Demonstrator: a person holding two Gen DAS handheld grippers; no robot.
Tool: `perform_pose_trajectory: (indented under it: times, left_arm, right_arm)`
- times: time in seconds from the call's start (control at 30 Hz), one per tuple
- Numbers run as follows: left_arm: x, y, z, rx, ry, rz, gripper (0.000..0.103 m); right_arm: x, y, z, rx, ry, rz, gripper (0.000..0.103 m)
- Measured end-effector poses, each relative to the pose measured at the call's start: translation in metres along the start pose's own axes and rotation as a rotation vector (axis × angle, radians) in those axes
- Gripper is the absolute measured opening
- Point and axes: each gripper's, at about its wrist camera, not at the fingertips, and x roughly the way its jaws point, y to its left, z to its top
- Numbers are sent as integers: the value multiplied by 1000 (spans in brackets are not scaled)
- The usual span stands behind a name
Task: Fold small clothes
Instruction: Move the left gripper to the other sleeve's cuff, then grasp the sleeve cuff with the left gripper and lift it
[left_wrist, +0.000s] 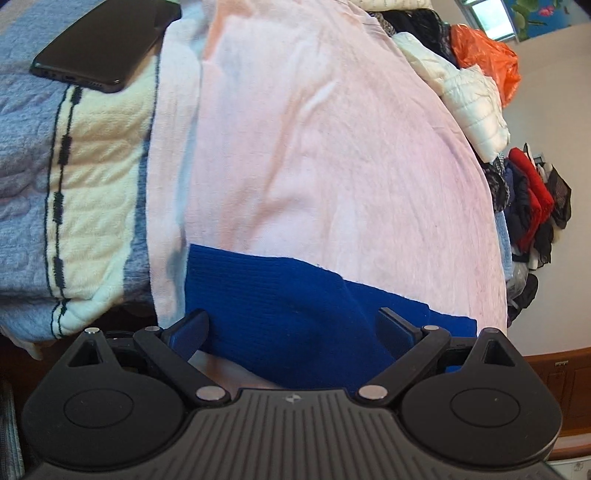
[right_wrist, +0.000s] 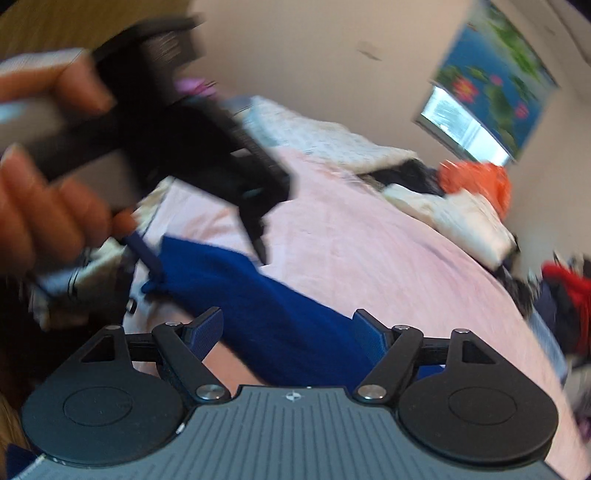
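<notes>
Blue sweater (left_wrist: 295, 306) flat on pink blanket (left_wrist: 332, 147); left gripper (left_wrist: 291, 328) and right gripper (right_wrist: 288, 332) both spread apart over it, clamping nothing.

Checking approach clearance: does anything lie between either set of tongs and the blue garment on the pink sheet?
Nothing visible does. The blue garment already lies between the open left tongs, and likewise between the open right tongs. The phone sits well off to the side.

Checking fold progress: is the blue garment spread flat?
No. The blue garment lies bunched in a sloping band on the pink sheet.
</notes>
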Motion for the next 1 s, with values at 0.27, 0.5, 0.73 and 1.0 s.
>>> perform_pose_trajectory:
  times: [0.27, 0.5, 0.73, 1.0]
  left_arm:
    - [-18, -4, 3, 42, -53, 22, 98]
    - [-30, -13, 8, 106, -114, 46, 98]
    - [-27, -4, 5, 22, 33, -84, 98]
    - [-12, -8, -3, -4, 155, -157, 98]
  right_arm:
    - [24, 55, 10, -313, 25, 38, 58]
    - [37, 75, 16, -379, -9, 69, 18]
    - [29, 32, 23, 26, -16, 147, 3]
    - [18, -33, 15, 431, -70, 197, 3]
